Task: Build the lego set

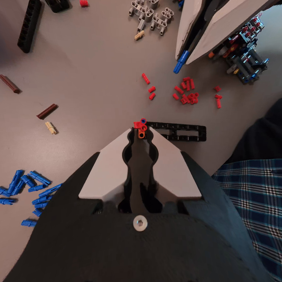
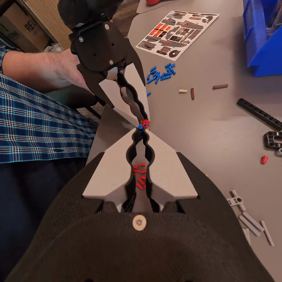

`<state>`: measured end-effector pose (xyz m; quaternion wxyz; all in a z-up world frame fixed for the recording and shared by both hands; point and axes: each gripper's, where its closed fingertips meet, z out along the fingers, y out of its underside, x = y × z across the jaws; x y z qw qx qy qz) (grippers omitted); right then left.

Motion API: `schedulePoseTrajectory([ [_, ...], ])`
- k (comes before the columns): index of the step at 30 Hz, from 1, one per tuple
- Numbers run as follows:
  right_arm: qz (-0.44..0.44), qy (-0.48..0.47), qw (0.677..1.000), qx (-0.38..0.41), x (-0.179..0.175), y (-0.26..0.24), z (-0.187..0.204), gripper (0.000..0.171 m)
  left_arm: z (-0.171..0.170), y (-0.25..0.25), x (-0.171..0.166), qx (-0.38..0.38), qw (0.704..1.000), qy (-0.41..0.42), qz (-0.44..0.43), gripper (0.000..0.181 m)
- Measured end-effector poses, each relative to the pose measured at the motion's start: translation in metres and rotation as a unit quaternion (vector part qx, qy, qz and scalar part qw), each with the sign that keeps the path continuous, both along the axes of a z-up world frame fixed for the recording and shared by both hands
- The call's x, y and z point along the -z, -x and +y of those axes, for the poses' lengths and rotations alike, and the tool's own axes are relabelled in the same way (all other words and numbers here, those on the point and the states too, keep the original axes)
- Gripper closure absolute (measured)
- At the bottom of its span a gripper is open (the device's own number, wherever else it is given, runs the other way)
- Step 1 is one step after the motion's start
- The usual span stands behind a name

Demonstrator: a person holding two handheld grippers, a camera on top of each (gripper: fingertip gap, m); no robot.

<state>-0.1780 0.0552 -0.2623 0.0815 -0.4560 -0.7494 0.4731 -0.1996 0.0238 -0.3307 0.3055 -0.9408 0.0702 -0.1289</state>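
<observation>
The left tool (image 1: 140,129) was clenched on a small red-and-orange connector assembly (image 1: 141,127), held at its tips just above the grey surface (image 1: 91,76). A black rectangular frame (image 1: 180,132) lay flat immediately beside that assembly. The right tool (image 1: 182,58) was clenched on a blue pin (image 1: 180,63); in the right wrist view the pin (image 2: 140,127) was seen almost touching the assembly (image 2: 145,123) — contact could not be confirmed. Scattered red pieces (image 1: 188,91) lay between the two tools. Farther out were grey connectors (image 1: 150,16), loose blue pins (image 1: 29,186), brown axles (image 1: 47,111) and a black beam (image 1: 29,26) — and a partly built model (image 1: 244,58) stood at the right.
</observation>
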Motion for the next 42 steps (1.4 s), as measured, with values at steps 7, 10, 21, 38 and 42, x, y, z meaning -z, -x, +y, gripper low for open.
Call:
schedulePoseTrajectory([
  [7, -0.005, 0.001, 1.0, -0.001, 0.003, 0.001, -0.001, 0.171, 0.002, -0.002, 0.0, 0.0, 1.0, -0.018, -0.007, 0.167],
  [10, -0.006, 0.001, 1.0, -0.004, 0.004, 0.001, -0.002, 0.171, 0.005, -0.005, -0.007, 0.014, 0.998, -0.054, -0.01, 0.168],
  [21, 0.025, 0.025, 0.999, -0.024, -0.023, -0.001, -0.01, 0.17, 0.01, -0.023, -0.073, 0.079, 0.963, -0.256, -0.024, 0.168],
  [38, 0.066, 0.022, 0.997, -0.037, -0.044, -0.007, -0.012, 0.17, 0.012, -0.034, -0.103, 0.122, 0.936, -0.314, -0.105, 0.175],
  [42, 0.077, 0.016, 0.996, -0.039, -0.049, -0.009, -0.011, 0.17, 0.013, -0.036, -0.108, 0.126, 0.932, -0.32, -0.112, 0.176],
])
